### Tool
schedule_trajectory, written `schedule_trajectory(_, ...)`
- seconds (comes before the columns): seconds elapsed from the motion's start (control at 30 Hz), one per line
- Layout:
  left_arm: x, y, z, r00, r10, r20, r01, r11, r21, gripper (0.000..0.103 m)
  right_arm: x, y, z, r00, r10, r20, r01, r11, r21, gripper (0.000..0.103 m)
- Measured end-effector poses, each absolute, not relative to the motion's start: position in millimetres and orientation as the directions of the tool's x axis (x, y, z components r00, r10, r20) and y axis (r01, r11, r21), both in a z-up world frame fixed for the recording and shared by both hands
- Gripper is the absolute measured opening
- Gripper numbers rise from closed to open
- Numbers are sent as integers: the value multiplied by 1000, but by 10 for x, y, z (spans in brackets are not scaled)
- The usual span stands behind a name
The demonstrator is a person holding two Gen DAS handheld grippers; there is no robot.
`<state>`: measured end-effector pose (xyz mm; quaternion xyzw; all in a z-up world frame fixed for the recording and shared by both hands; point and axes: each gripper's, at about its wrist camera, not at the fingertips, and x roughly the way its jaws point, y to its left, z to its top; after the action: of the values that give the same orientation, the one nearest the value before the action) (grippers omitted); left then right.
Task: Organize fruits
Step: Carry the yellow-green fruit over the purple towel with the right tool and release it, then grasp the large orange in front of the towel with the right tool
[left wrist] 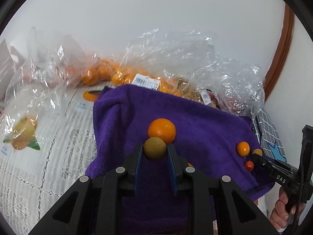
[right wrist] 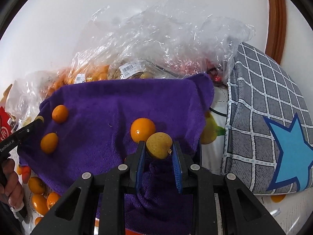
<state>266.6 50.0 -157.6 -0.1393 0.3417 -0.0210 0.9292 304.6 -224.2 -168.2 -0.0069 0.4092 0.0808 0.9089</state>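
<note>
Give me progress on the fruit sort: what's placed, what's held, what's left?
Placed: a few oranges already sit on the purple towel, including a large orange.
In hand: left gripper is shut on a brownish round fruit; right gripper is shut on a yellowish fruit; both above the towel.
Left: bagged fruit in the plastic bags and loose small oranges off the towel.

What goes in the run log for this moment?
left gripper: shut on brown fruit | right gripper: shut on yellow fruit | both over purple towel
</note>
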Motion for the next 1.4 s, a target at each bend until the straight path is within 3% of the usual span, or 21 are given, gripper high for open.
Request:
schedule_trajectory(0.57, 2682, 478, -1573, 761, -124, -637, -60, 964, -259, 23, 3053, -2245, -1715, 642, 141, -753, -153, 987, 54, 28)
schedule_trajectory(0.67, 2680, 473, -1568, 760, -131, -636, -51, 964, -259, 26, 3031, -2268, -1696, 652, 152, -743, -148, 986, 72, 34)
schedule_trajectory(1.07, 2570, 484, -1525, 776, -143, -615, -32, 964, -265, 31, 2757, -2240, -1462, 731, 113, -673, -119, 992, 38, 34)
schedule_trajectory(1.23, 2417, 536, -1497, 782, -195, -593, -10, 946, -323, 32, 2566, -2210, -1370, 737, 120, -665, -84, 993, 87, 34)
schedule_trajectory(1.4, 2194, 636, -1500, 783, -232, -577, 2, 929, -371, 32, 2363, -2013, -1249, 733, 49, -679, -78, 997, -13, 34)
